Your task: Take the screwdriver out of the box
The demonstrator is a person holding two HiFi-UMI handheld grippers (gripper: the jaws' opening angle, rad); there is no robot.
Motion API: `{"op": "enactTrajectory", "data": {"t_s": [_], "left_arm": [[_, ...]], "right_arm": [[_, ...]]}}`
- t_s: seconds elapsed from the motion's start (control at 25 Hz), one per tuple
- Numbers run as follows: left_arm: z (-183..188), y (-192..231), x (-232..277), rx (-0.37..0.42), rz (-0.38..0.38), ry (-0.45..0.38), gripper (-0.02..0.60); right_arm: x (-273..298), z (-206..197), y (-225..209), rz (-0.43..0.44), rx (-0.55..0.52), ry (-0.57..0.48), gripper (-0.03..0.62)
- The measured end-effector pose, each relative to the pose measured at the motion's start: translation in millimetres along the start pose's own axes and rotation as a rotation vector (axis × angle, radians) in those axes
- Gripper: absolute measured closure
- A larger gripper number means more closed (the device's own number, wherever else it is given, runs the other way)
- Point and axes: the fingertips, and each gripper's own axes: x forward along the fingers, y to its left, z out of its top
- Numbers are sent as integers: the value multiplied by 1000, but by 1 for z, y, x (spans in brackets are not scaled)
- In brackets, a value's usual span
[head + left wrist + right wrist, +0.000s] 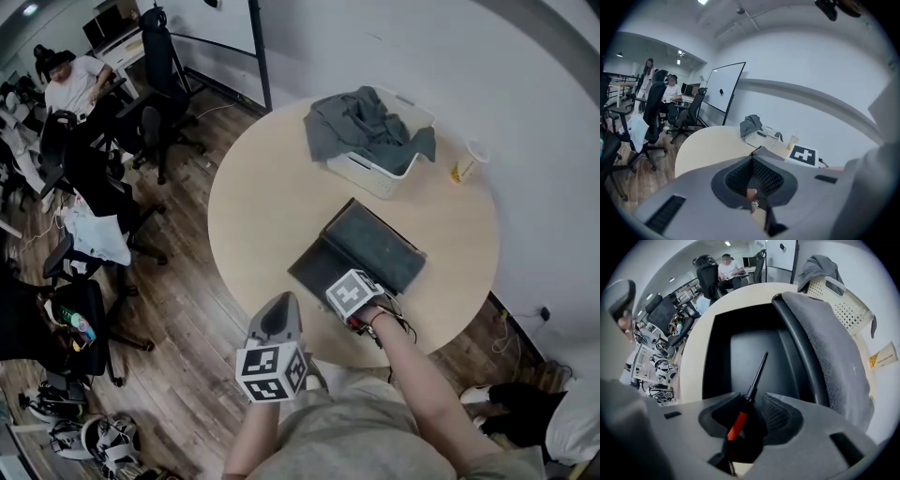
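Red-handled with a thin black shaft, the screwdriver [751, 390] is pinched between the right gripper's [750, 398] jaws. Its tip points ahead of them over the open black box [740, 341]. The head view hides it under the marker cube [354, 292]. The left gripper's [752, 164] jaws are pressed together on nothing.

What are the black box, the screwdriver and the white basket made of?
Box: apparently matte black plastic or leatherette, smooth inside; its lid looks grey and fuzzy, like felt. Screwdriver: dark slim shaft, likely metal; glossy orange-red handle, probably plastic. Basket: white plastic, judging by its moulded holes.
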Motion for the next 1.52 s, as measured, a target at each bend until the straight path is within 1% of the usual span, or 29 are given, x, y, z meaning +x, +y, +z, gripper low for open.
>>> {"op": "enactTrajectory", "data": {"t_s": [0.08,0.2,0.32,0.36,0.48,0.6,0.72,0.88,1.0,1.24,1.52], "left_arm": [[0,2,0,-1,5,1,578],[-2,3,0,-4,9,3,578],[-4,3,-2,-3,11,6,578],[-4,3,-3,-2,11,6,578],[-1,4,-6,0,13,-4,578],[2,5,-11,-1,18,-14,578],[2,4,-16,1,17,-21,578],[3,1,-26,9,10,-33,578],[3,-1,-33,19,9,-41,578],[3,-8,-52,36,-3,-57,578],[-2,-25,-74,66,-31,-64,578]], "right_arm": [[5,1,2,21,3,18,486],[8,-2,6,56,10,50,498],[10,-2,9,76,-1,55,532],[9,0,11,77,-12,47,545],[6,3,14,71,-44,14,547],[3,9,16,82,-41,-49,548],[-5,6,3,29,-6,-100,548],[-23,7,3,18,26,-210,548],[-39,11,7,8,34,-324,548],[-88,17,18,-51,64,-567,548],[-146,7,36,-80,97,-781,548]]}}
